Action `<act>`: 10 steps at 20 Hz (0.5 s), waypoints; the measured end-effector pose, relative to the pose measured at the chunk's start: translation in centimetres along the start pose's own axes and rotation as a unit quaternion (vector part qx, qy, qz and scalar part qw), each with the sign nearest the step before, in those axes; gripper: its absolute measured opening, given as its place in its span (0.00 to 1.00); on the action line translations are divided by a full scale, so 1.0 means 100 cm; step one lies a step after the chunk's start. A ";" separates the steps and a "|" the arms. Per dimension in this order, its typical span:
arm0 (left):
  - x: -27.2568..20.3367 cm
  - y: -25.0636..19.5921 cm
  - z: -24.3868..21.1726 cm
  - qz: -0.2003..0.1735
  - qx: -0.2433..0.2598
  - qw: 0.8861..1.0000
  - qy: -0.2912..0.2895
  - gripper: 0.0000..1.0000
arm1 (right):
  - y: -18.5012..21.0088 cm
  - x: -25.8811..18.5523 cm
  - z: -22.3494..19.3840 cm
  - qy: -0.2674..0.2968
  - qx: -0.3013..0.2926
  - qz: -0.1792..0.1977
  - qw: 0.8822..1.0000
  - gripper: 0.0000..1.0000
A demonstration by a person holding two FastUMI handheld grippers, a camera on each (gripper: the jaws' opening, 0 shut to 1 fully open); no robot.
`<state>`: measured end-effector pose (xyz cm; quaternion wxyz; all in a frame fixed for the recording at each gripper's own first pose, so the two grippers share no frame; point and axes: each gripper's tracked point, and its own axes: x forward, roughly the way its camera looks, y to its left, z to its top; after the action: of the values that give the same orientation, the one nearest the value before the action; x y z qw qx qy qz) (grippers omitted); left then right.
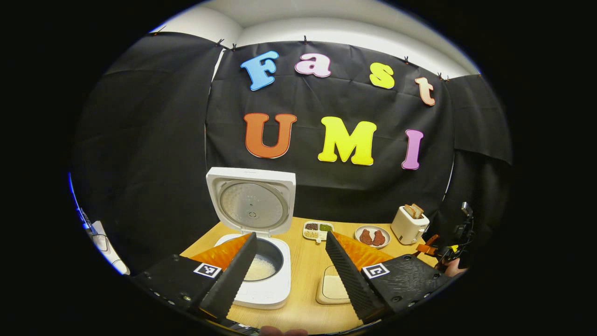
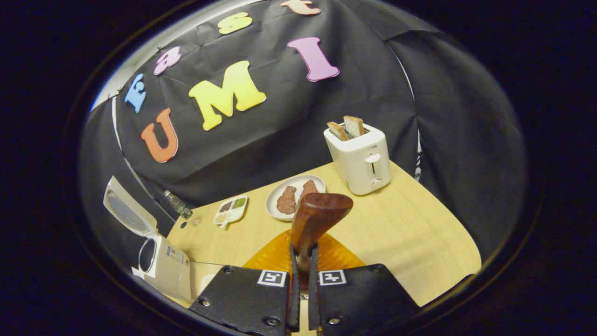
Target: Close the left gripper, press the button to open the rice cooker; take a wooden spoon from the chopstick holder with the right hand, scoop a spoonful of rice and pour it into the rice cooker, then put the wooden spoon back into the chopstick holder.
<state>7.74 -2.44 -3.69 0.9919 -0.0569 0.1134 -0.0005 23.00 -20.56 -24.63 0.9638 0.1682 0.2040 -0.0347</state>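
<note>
Right gripper view has the wooden spoon (image 2: 317, 219) right in the middle. The right gripper (image 2: 302, 261) has its two fingers squeezed tight on the spoon's handle, one on each side. The spoon stands up from the fingers, with its bowl end on top, up in the air over the wooden table (image 2: 410, 233). I cannot tell if there is rice in the spoon.

Far to the left in this view sits the white rice cooker (image 2: 163, 266), near the table's edge. Its lid (image 2: 128, 212) is up.

Left gripper view looks right at the rice cooker (image 1: 266, 280). The lid (image 1: 252, 200) stands straight up at the back, so you can see its round silver inside. The pot (image 1: 263, 261) is open, and white rice lies at its bottom. The left gripper (image 1: 291, 270) has its fingers wide apart and holds nothing. One finger is in front of the cooker and the other is to the side of it.

Just beside the cooker lies a flat tray of rice (image 1: 333, 289). Behind it are a small dish with little sections (image 1: 318, 230) and a white plate (image 1: 372, 236) with two brown pieces of food. A white toaster (image 1: 409, 225) with two slices of bread sticking out stands near the plate. At the far right edge of this view there is another gripper with a hand (image 1: 452, 267) on it, well apart from the cooker.
</note>
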 end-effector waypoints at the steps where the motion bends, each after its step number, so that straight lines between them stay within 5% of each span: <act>1: 0.000 0.001 -0.002 0.001 0.003 1.000 0.005 0.94 | -0.003 0.006 -0.005 0.001 0.001 -0.004 1.000 0.12; 9: 0.003 -0.007 -0.004 0.001 0.005 1.000 0.012 0.95 | -0.004 0.017 -0.021 0.008 0.008 0.003 1.000 0.16; 10: 0.003 -0.008 -0.003 0.000 0.005 1.000 0.011 0.95 | -0.002 0.015 -0.016 0.002 0.005 0.005 1.000 0.23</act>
<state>7.95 -3.29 -3.96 0.9908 -0.0517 0.1248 -0.0019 23.70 -20.19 -26.64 0.9628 0.1736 0.2050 -0.0309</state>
